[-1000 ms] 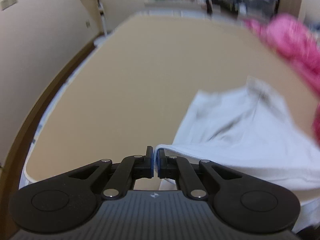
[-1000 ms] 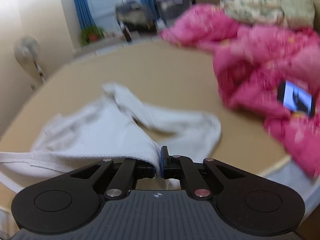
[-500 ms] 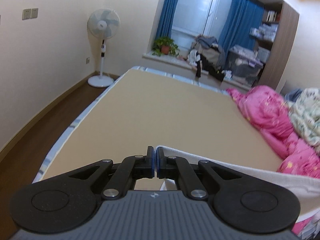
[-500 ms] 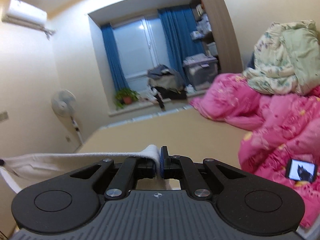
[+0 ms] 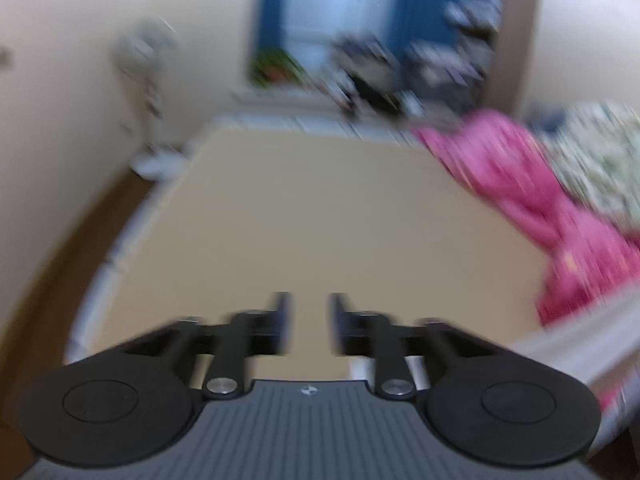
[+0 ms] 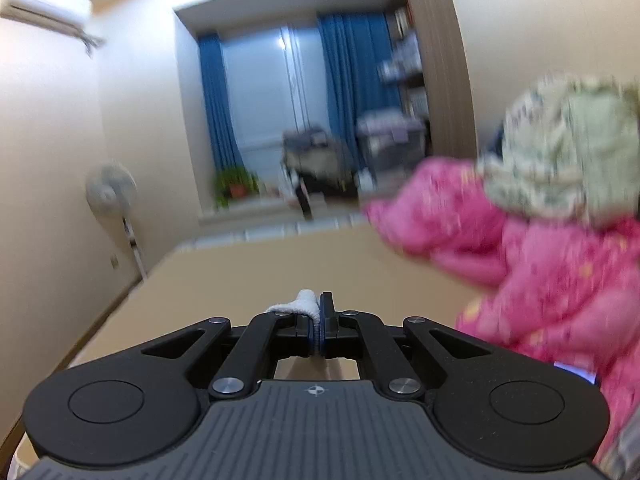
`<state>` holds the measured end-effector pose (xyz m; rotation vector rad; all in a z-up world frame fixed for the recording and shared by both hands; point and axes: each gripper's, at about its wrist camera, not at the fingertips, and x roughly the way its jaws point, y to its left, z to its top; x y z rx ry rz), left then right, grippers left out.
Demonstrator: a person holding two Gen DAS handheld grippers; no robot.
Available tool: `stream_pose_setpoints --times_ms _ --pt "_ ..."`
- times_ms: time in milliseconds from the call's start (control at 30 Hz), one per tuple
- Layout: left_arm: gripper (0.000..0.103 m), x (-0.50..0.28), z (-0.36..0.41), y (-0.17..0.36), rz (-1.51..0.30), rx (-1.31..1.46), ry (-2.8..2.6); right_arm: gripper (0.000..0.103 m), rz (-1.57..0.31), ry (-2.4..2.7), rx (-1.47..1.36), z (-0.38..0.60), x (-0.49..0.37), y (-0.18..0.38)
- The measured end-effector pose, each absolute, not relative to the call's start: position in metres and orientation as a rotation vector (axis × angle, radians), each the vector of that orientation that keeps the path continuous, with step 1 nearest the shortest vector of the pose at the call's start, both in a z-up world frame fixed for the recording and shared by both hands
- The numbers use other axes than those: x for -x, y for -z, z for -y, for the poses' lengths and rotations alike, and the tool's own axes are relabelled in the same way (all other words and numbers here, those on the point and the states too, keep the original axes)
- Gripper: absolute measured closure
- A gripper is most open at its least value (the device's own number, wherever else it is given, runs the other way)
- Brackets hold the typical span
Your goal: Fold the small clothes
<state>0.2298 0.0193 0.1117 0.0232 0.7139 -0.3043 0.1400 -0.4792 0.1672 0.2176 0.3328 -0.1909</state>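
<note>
Left hand-held gripper just opened, white garment released

Left wrist view motion-blurred throughout; pale cloth strip smeared, cut off at right edge. White knit garment mostly hidden behind closed right gripper. Dark phone-like slab barely showing.

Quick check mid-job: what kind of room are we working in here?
Most likely a home bedroom. The work surface looks like a bare tan mattress with a pink quilt heaped on its right side, a window with blue curtains behind it, and a standing fan by the wall.
</note>
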Motion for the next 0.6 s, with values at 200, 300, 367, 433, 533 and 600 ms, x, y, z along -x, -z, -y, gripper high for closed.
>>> stream_pose_setpoints --times_ms 200,300,367,433,533,600 --pt "0.028 -0.208 0.05 0.058 -0.998 -0.075 0.444 0.101 -0.471 0.248 -0.208 0.473 -0.157 -0.116" --pt "0.027 -0.193 0.093 0.113 -1.057 -0.141 0.512 0.101 -0.493 0.253 -0.21 0.468 -0.156 -0.11" --pt "0.024 -0.182 0.118 0.138 -1.063 -0.179 0.565 0.101 -0.491 0.25 -0.211 0.468 -0.157 -0.109" --pt "0.017 -0.158 0.135 0.157 -1.042 -0.213 0.609 0.101 -0.486 0.244 -0.209 0.465 -0.156 -0.108" --pt "0.016 -0.129 0.165 0.188 -0.985 -0.345 0.643 0.101 -0.485 0.233 -0.213 0.465 -0.159 -0.107" --pt "0.016 -0.112 0.186 0.206 -0.981 -0.431 0.673 0.101 -0.486 0.229 -0.222 0.465 -0.158 -0.108"
